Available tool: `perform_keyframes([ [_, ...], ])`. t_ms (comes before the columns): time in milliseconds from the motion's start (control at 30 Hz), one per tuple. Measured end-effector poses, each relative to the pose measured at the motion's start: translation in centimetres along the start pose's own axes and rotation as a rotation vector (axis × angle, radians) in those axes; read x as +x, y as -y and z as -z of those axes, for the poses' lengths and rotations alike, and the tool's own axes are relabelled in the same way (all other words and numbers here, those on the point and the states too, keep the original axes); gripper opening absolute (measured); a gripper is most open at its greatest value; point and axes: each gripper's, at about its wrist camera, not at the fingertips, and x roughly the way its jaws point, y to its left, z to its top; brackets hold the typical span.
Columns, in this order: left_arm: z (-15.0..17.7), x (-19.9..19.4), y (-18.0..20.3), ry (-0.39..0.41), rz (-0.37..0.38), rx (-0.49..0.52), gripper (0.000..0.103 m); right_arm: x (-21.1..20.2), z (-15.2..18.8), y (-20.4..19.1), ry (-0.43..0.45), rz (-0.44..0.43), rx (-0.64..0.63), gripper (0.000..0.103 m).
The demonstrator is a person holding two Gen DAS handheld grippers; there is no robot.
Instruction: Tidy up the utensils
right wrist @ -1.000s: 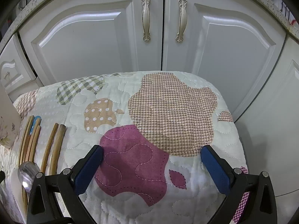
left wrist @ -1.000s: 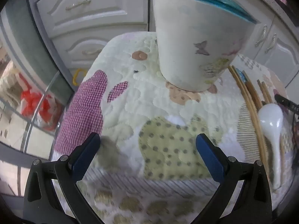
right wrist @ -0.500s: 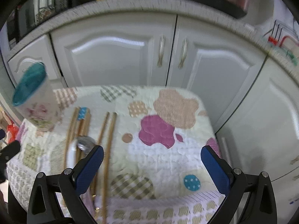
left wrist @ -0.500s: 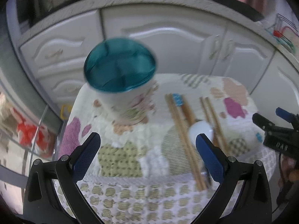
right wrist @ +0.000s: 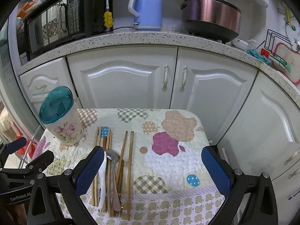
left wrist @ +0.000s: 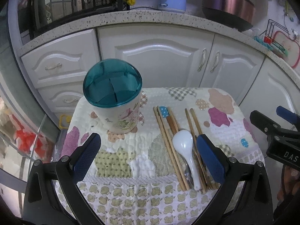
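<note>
A floral utensil holder (left wrist: 120, 112) with a teal divided lid (left wrist: 112, 86) stands at the table's back left; it also shows in the right wrist view (right wrist: 63, 123). Several wooden chopsticks (left wrist: 168, 140), a white ceramic spoon (left wrist: 184, 150) and a metal spoon (right wrist: 112, 161) lie side by side right of it. My left gripper (left wrist: 148, 157) is open and empty, held above the table's front edge. My right gripper (right wrist: 152, 168) is open and empty, above the front right. More chopsticks (right wrist: 129, 161) show between its fingers.
The small table wears a patchwork quilted cloth (right wrist: 168, 140). White cabinets (right wrist: 121, 82) stand behind it under a speckled counter (right wrist: 131, 39) with a microwave (right wrist: 56, 20), blue kettle (right wrist: 146, 9) and rice cooker (right wrist: 211, 13).
Both grippers have pulled back and up from close over the cloth, so the whole table, holder and counter now show. Nothing was grasped.
</note>
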Motion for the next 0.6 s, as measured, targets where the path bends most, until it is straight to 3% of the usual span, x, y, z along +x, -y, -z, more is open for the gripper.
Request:
perform_keyframes([
  [600,-0.18,0.82,-0.45,-0.015,-0.001,-0.031,0.103,0.14,-0.12,0.46,-0.004,0.007,0.03,0.103],
])
